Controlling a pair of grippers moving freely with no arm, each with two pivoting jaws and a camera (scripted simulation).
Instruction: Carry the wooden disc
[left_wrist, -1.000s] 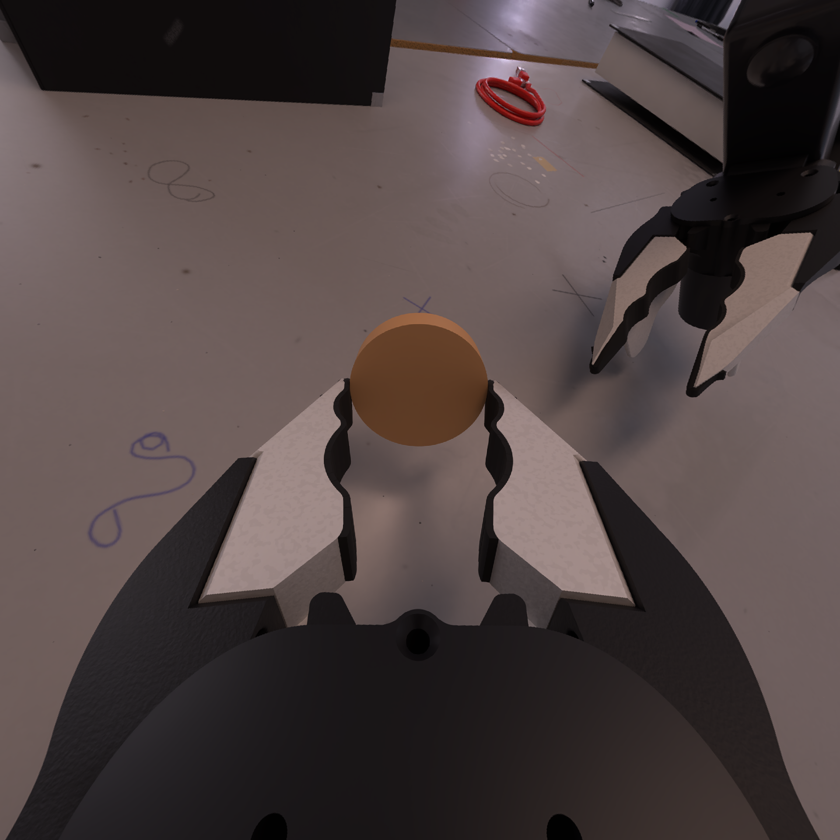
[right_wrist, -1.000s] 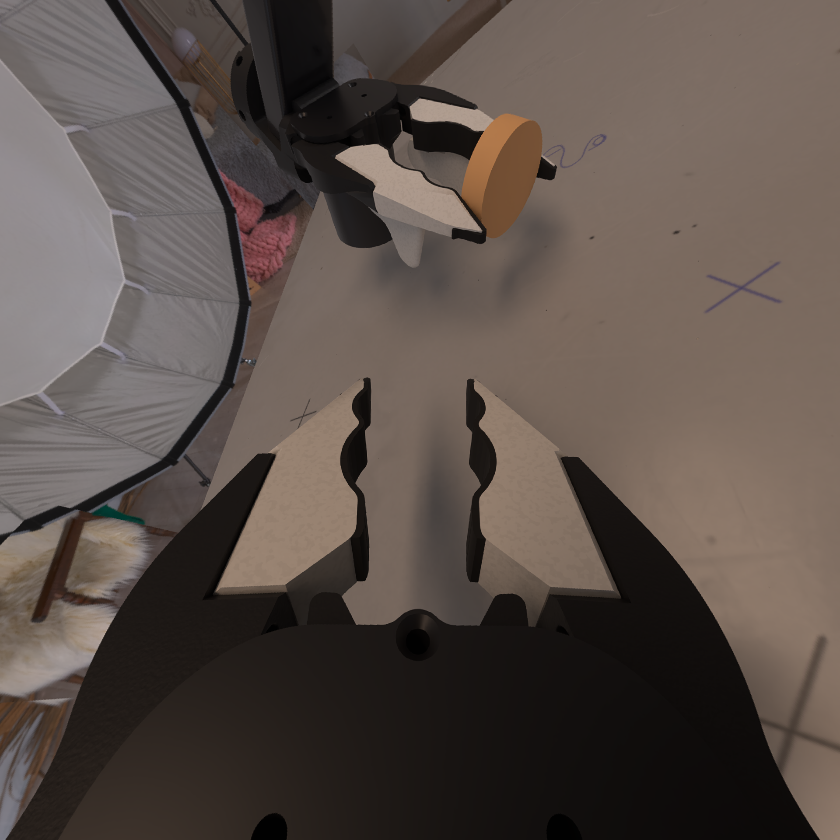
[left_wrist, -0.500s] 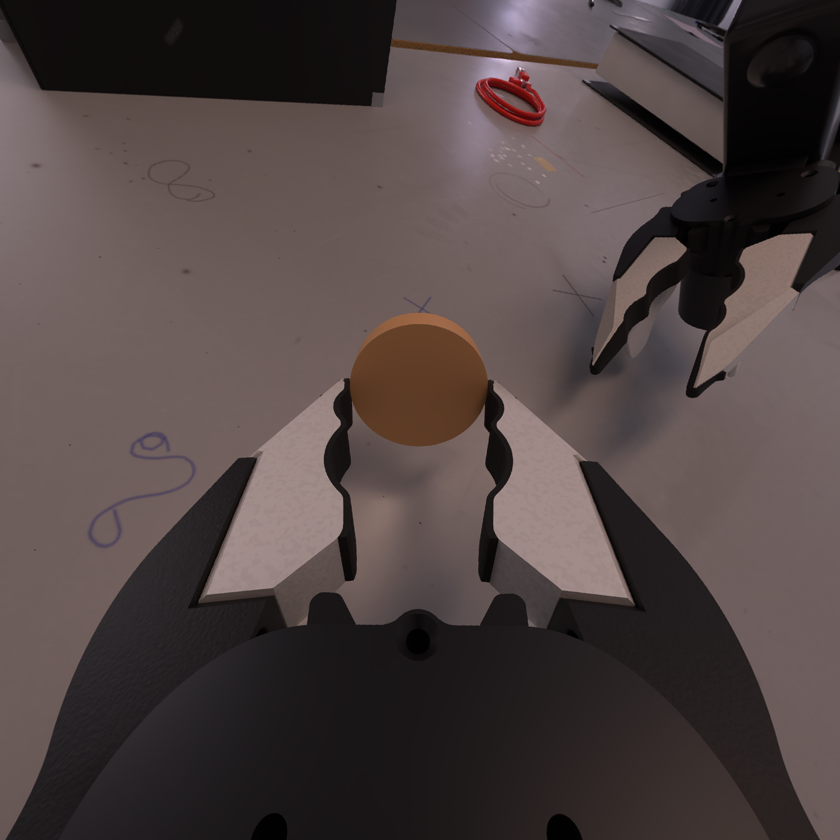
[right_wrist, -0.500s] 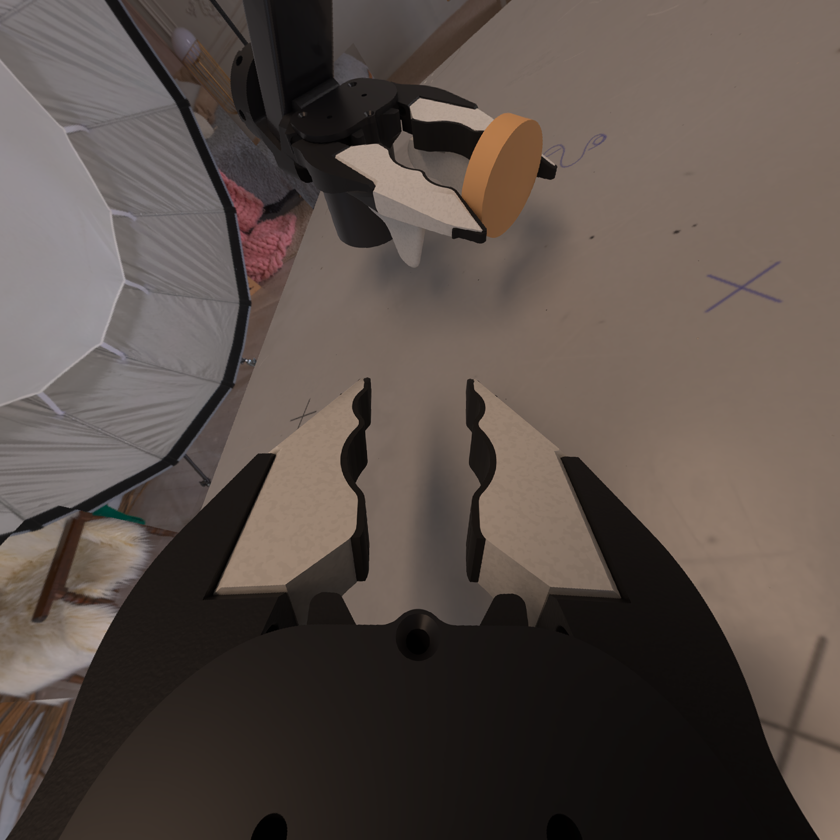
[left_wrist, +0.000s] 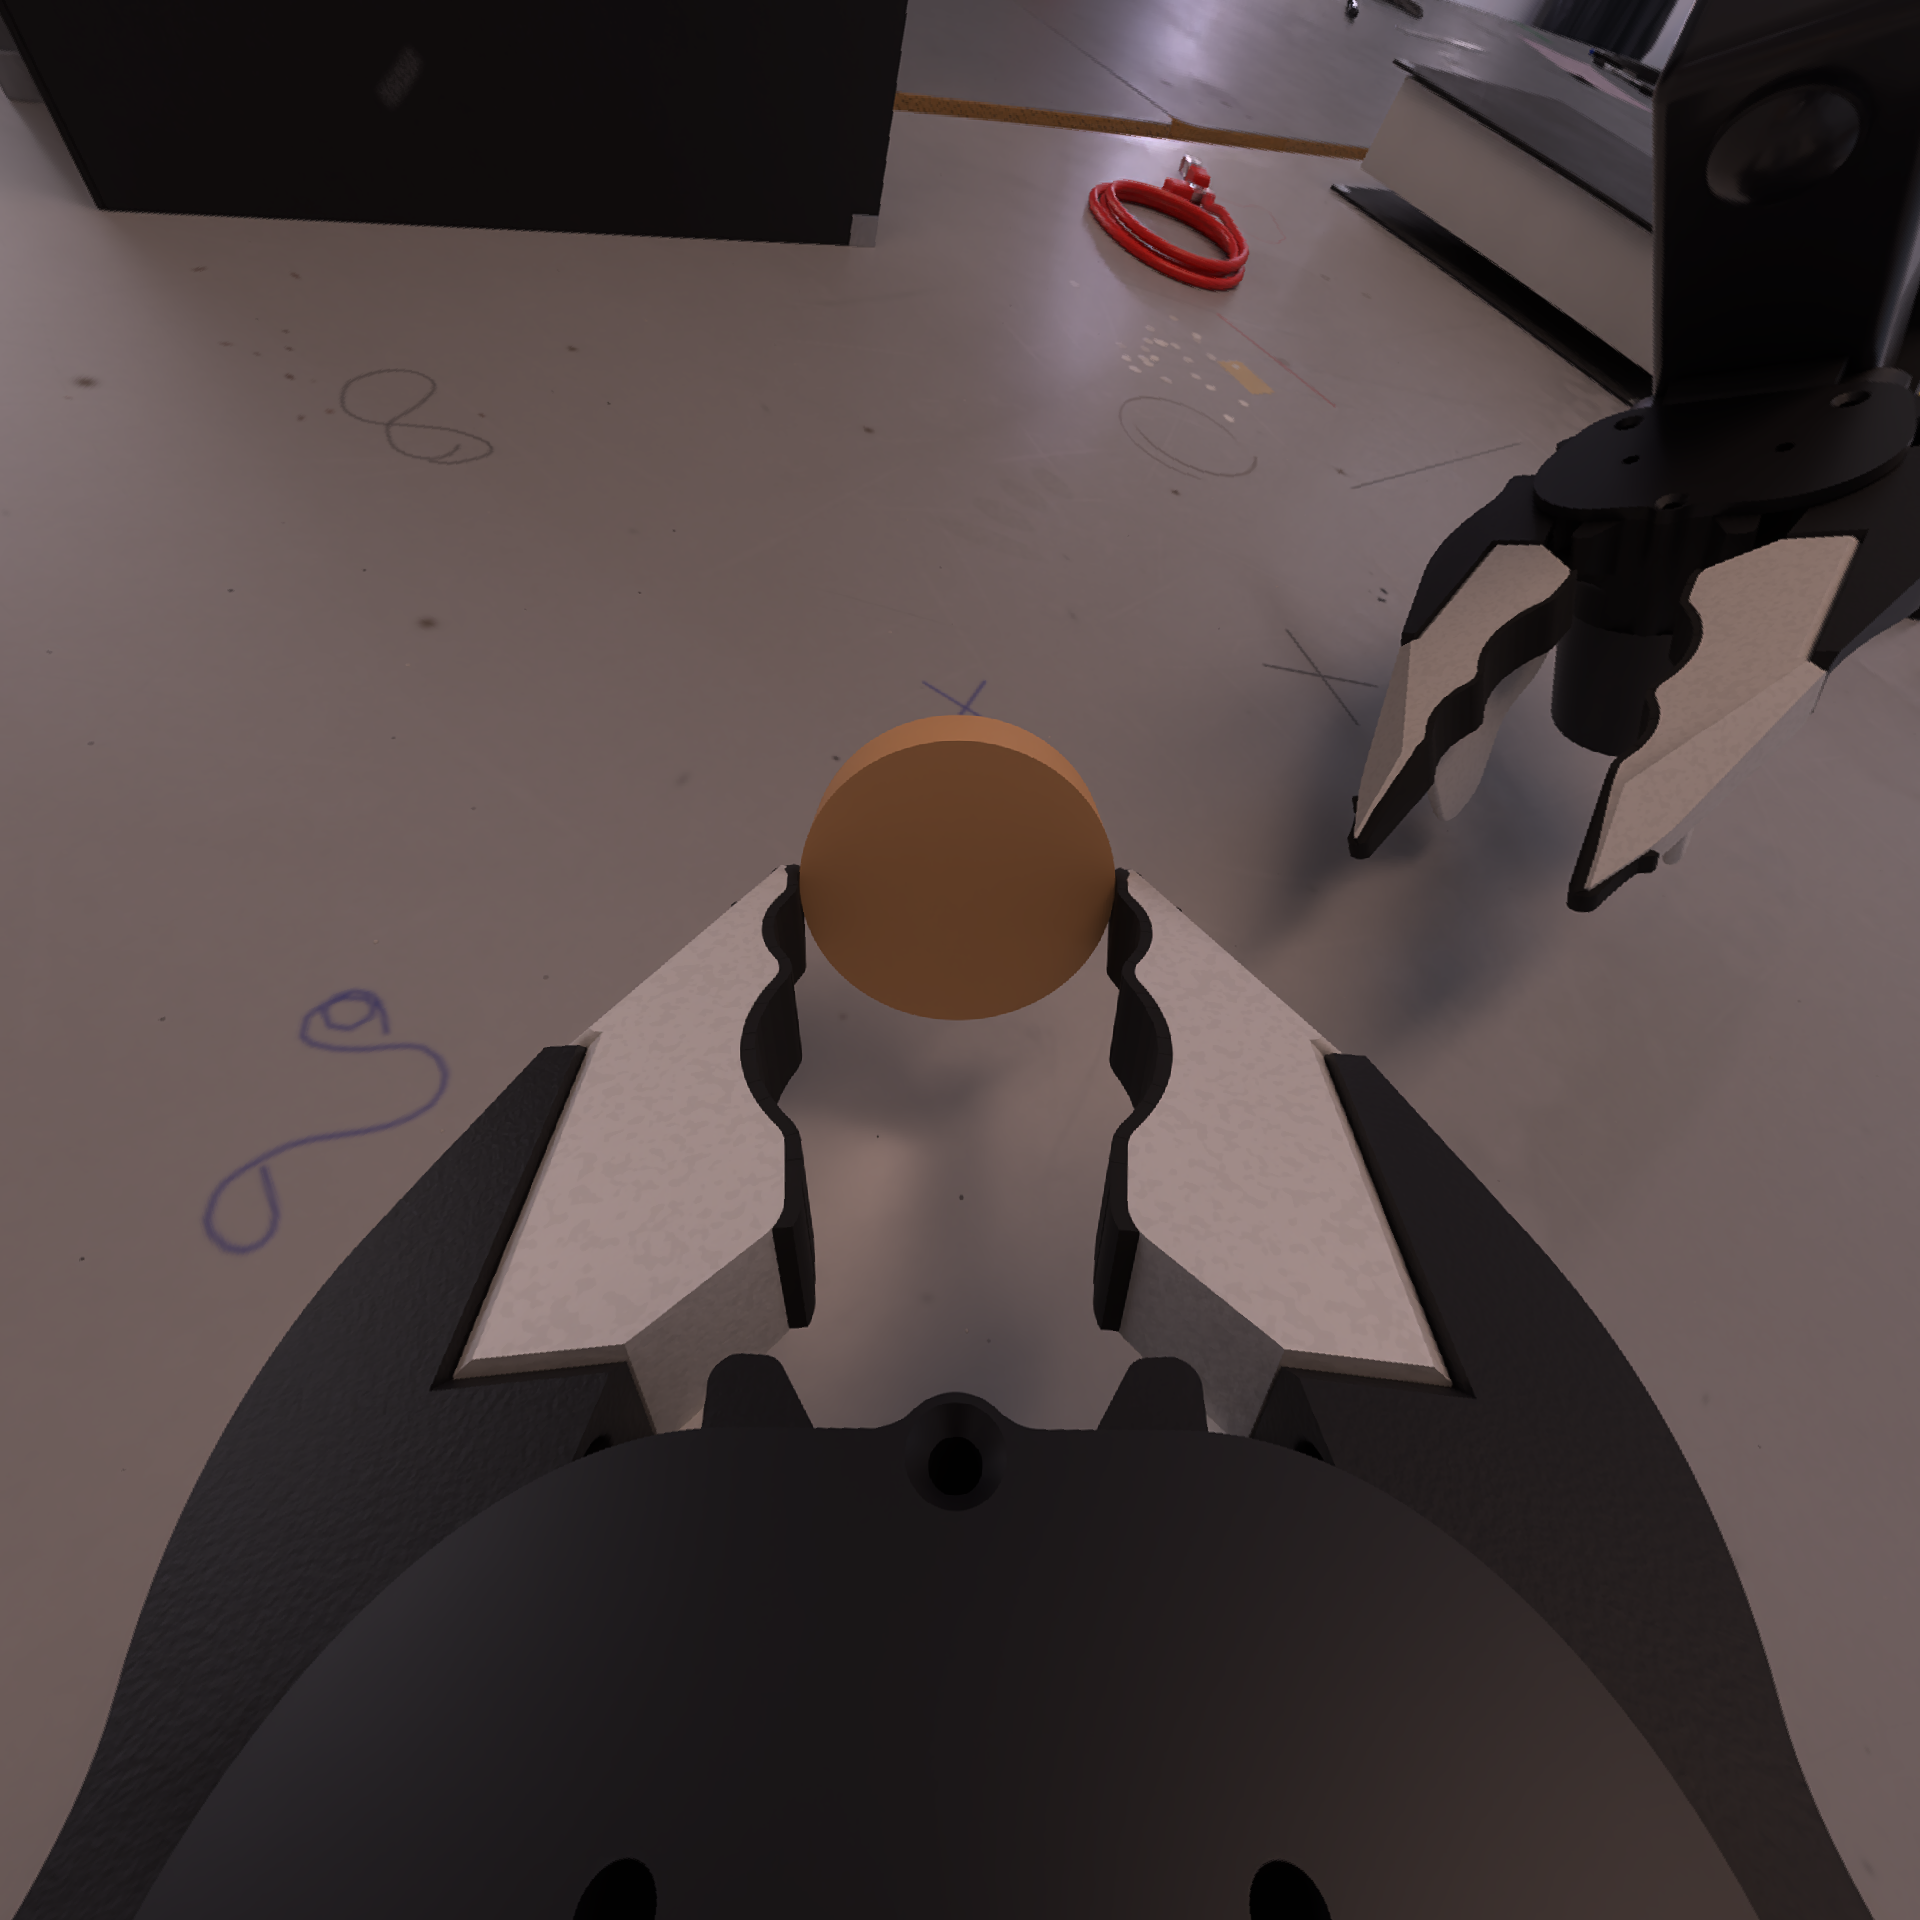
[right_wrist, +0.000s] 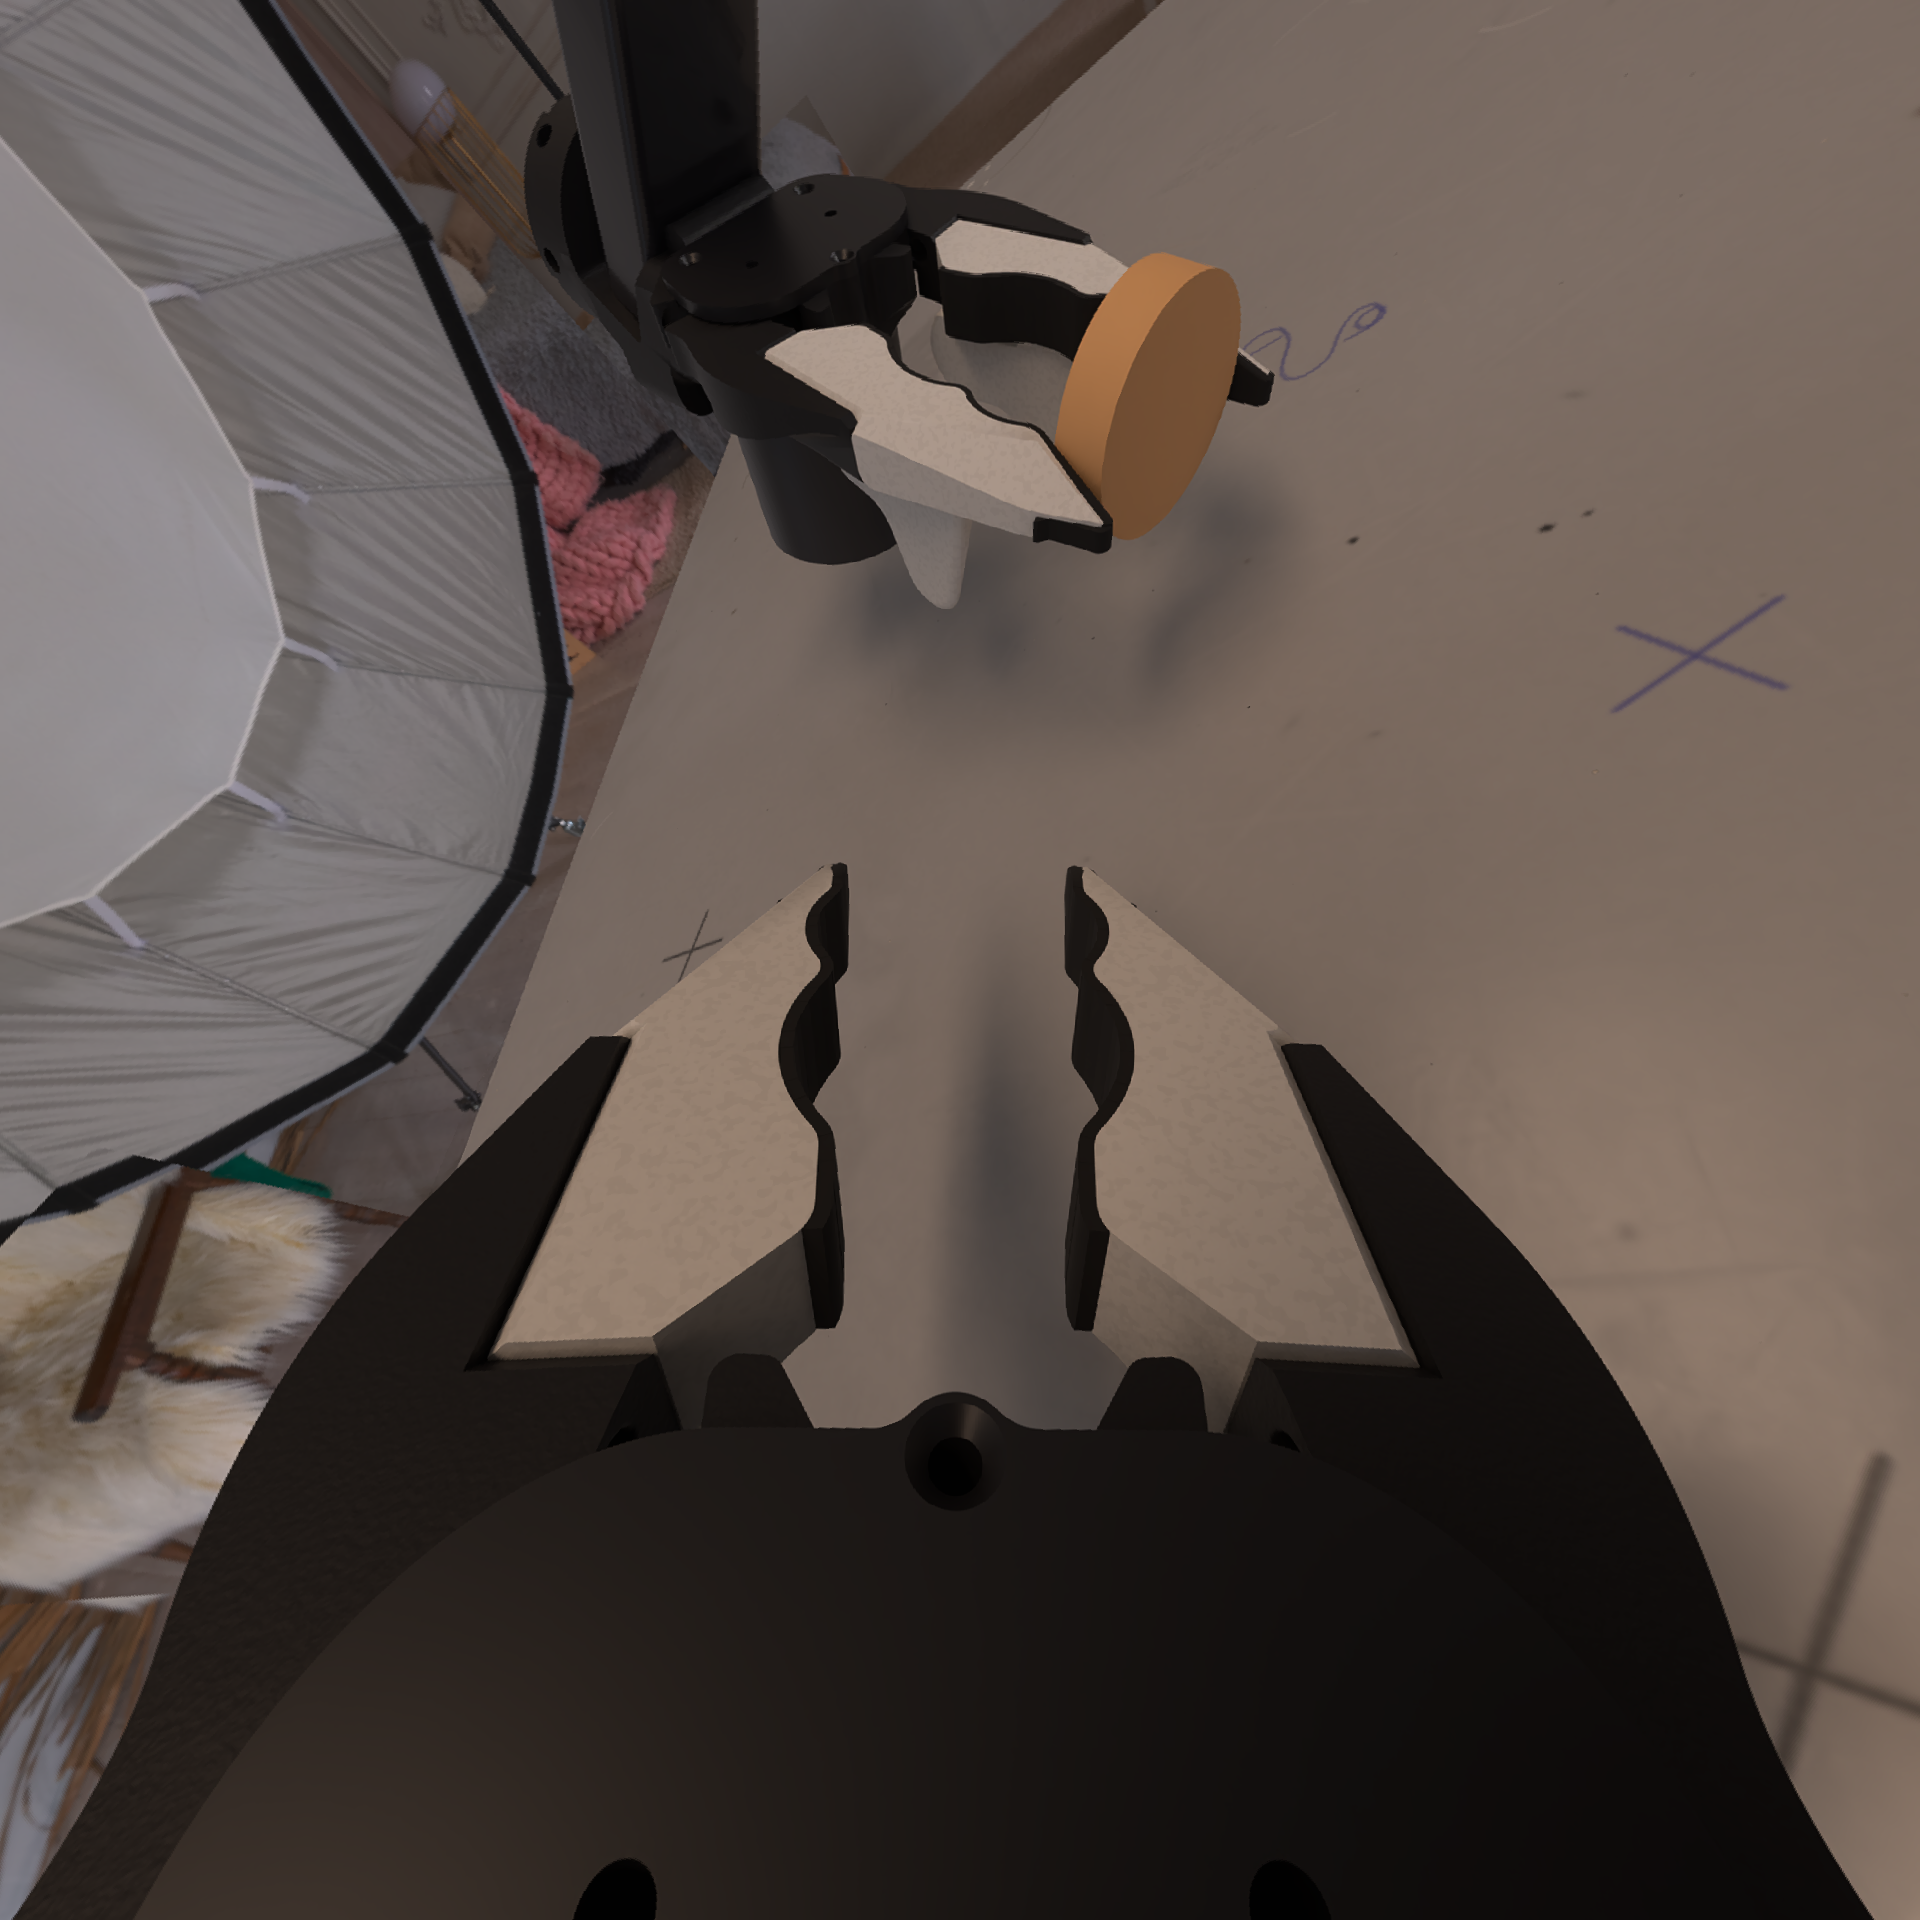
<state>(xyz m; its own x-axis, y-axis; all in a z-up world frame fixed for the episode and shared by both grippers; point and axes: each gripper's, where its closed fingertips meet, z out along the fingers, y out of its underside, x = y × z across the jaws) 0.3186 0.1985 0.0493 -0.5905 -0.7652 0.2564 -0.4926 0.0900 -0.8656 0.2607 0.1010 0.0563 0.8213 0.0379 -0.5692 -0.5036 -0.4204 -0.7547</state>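
The wooden disc (left_wrist: 951, 883) is a thick brown round, held on edge with its flat face toward the left wrist camera. My left gripper (left_wrist: 956, 883) is shut on its rim at the fingertips and holds it above the grey table (left_wrist: 520, 675). The disc (right_wrist: 1153, 395) and the left gripper (right_wrist: 1174, 457) also show in the right wrist view, at the top. My right gripper (right_wrist: 956, 883) is open and empty, low over the table near its left edge. It also shows at the right of the left wrist view (left_wrist: 1486, 862).
A red coiled cable (left_wrist: 1169, 229) lies far back on the floor, next to a dark cabinet (left_wrist: 468, 104). A large white umbrella-like shade (right_wrist: 208, 623) stands left of the table edge. Pen crosses (right_wrist: 1699, 655) and scribbles (left_wrist: 332, 1112) mark the table.
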